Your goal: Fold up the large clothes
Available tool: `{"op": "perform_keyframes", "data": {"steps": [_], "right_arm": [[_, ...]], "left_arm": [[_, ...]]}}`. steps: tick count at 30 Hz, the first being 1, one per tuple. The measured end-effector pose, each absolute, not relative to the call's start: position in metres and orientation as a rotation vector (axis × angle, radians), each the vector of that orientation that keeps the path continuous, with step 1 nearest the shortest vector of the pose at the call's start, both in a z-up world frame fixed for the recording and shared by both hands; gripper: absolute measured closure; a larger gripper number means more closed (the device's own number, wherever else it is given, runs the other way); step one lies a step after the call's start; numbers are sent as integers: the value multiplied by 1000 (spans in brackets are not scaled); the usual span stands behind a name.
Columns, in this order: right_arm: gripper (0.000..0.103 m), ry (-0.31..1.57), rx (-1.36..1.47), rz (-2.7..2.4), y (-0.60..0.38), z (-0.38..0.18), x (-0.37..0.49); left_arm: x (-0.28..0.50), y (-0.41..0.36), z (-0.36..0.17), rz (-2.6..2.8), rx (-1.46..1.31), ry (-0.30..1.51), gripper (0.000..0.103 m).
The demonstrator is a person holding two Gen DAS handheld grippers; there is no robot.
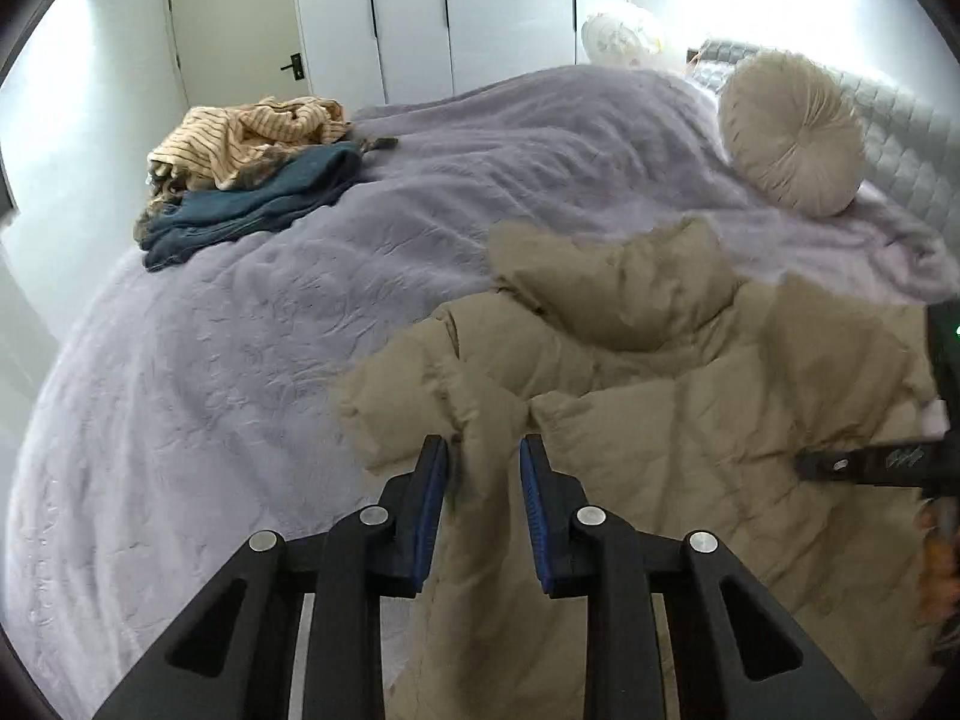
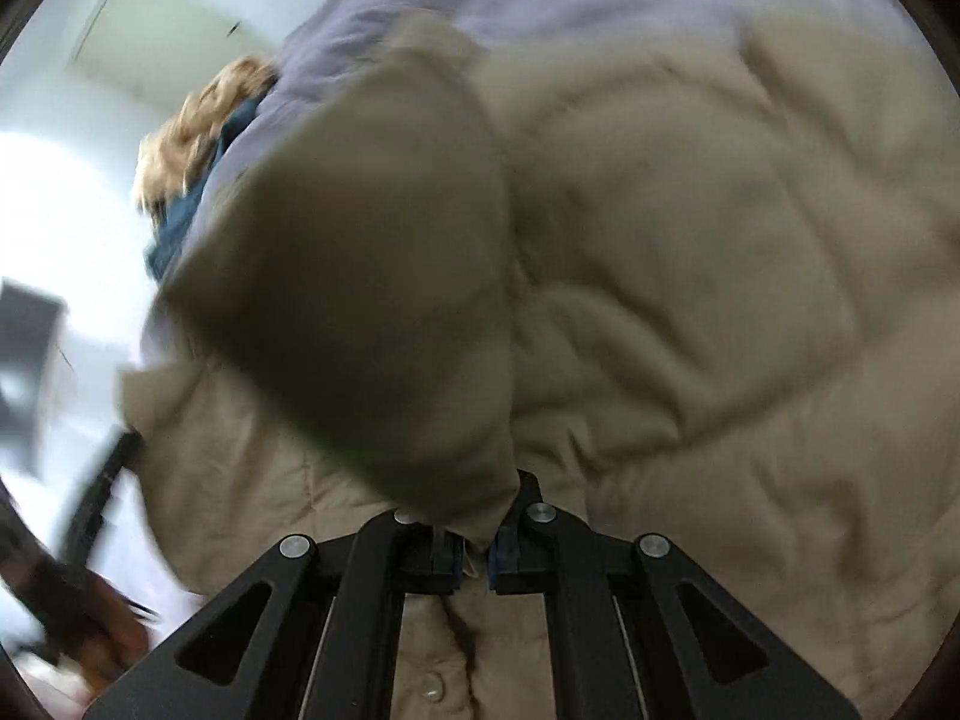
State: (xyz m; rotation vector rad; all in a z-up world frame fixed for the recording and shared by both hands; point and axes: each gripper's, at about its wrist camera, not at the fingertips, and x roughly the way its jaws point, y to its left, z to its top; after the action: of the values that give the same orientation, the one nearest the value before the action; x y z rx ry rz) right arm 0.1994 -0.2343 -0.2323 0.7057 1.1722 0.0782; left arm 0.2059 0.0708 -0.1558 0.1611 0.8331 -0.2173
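Beige puffer jacket [image 1: 690,420] is lying spread on the bed, near edge, hood [image 1: 624,282] pointing twd the headboard. Left claw [image 1: 483,450] is sitting w/ a ridge of the jacket's sleeve/side fabric betw its blue pads [image 1: 432,504]; jaws narrowed around the bunch, pads look to be pressing it, so pinching the jacket. Right claw [image 2: 475,552] is pressed nearly together on a thin bit of jacket edge, a puffy flap [image 2: 360,276] rising up from it twd the lens; right-wrist view is blurred so exact part (cuff vs. front edge) can't tell. A button [image 2: 433,687] is showing on the placket just below that claw. In left-wrist view the right claw is coming in from the right edge over the jacket body.

Step, as judged: both claws gripping, starting the 1st fold, prob. bringing a sleeve/side in over the torso. Next move is calling for lifting the pinched fabric clear, carrying it across the body w/o dragging the whole jacket, then laying flat & letting go. Puffy fill will prob. spring back, so pressing down may be needed.

Surface: bed w/ lavender plush blanket [image 1: 240,330], wrinkled. Pile of other clothes far left: striped tan top [image 1: 252,132] over teal garment [image 1: 258,198]. Round pleated cushion [image 1: 792,132] & a printed pillow [image 1: 624,36] near the quilted headboard [image 1: 900,138]. Room: white wardrobe doors [image 1: 468,6], a door w/ black handle [image 1: 240,18].
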Motion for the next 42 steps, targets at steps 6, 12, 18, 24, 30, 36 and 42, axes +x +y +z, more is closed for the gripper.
{"op": "perform_keyframes", "data": {"steps": [6, 12, 18, 24, 30, 36, 42], "right_arm": [[98, 1183, 758, 160, -207, -244, 222], [94, 1201, 714, 151, -189, -246, 245], [52, 1217, 673, 162, -200, -213, 230], [58, 1109, 597, 147, -212, -171, 204], [63, 1179, 447, 143, -204, -193, 223], [63, 1238, 547, 120, -220, -210, 225], [62, 1227, 568, 176, -237, -185, 208]], "left_arm": [[252, 144, -199, 22, -30, 983, 76], [257, 176, -192, 111, -71, 1003, 76], [227, 172, -165, 53, -56, 989, 76], [198, 140, -165, -32, -36, 1016, 76], [209, 123, -196, 6, -36, 1078, 76], [211, 113, -200, 20, 20, 1102, 75], [206, 105, -185, -23, -46, 1138, 75]]}}
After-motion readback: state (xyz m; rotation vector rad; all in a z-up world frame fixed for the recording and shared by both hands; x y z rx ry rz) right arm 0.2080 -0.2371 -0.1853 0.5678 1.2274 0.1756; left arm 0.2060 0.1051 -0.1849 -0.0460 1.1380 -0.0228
